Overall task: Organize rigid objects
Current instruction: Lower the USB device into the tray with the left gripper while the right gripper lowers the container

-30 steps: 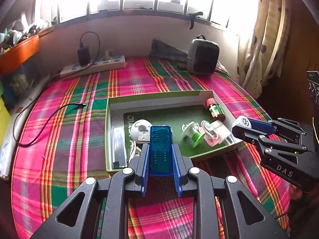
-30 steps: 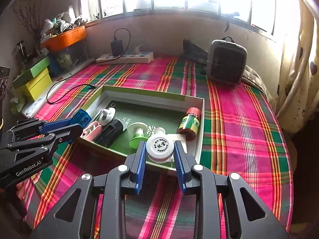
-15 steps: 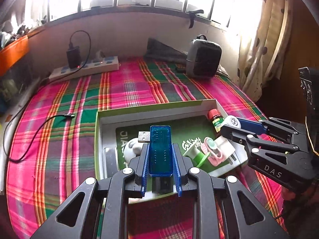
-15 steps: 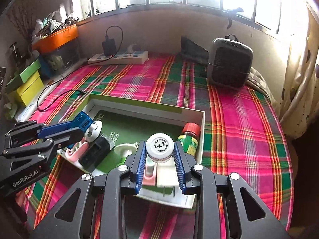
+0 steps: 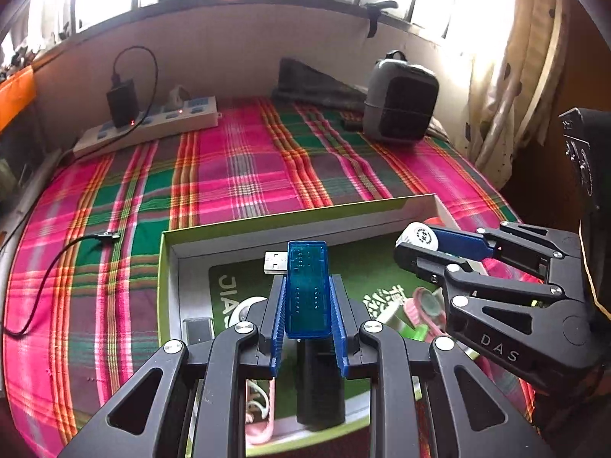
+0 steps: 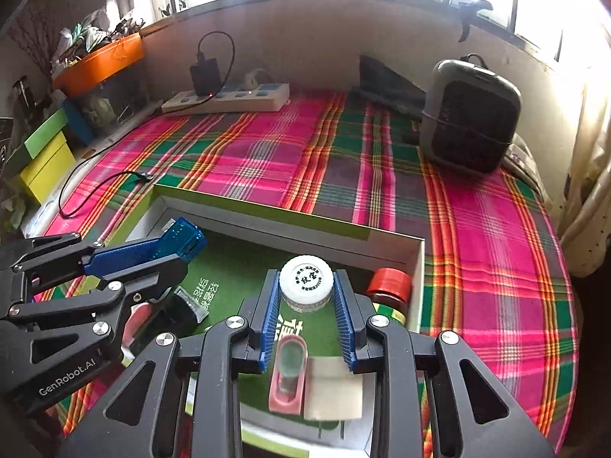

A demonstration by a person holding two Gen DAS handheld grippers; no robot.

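- Two sets of tongs hang over an open box [image 5: 290, 215] on a table spread with plaid cloth [image 6: 267, 152], each carrying one item to be put away.
- Left tongs [image 5: 307, 299] are narrowed onto a blue USB stick [image 5: 307, 286], pinched at its lower half with the metal plug jutting left, above the box's green floor.
- Right tongs [image 6: 306, 307] clamp a small white-capped jar [image 6: 306, 280] by its sides, cap facing the camera, just beside a red-capped bottle [image 6: 389, 286] standing in the box's far right corner.
- Already lying in the box: a pink case [image 6: 288, 378], a white card [image 6: 334, 385] and a dark block [image 5: 320, 381] under the left tongs.
- Judged from this, the step in hand is lowering both items into the box; bare green floor shows mainly toward the far wall, so each piece probably wants a spot ahead of what lies below it.
- Done well, each item would go down until it touches the floor before the grip loosens, the jar kept clear of the red-capped bottle so neither tips.
- With the two tongs close together over one box, releasing one at a time looks the safer course.
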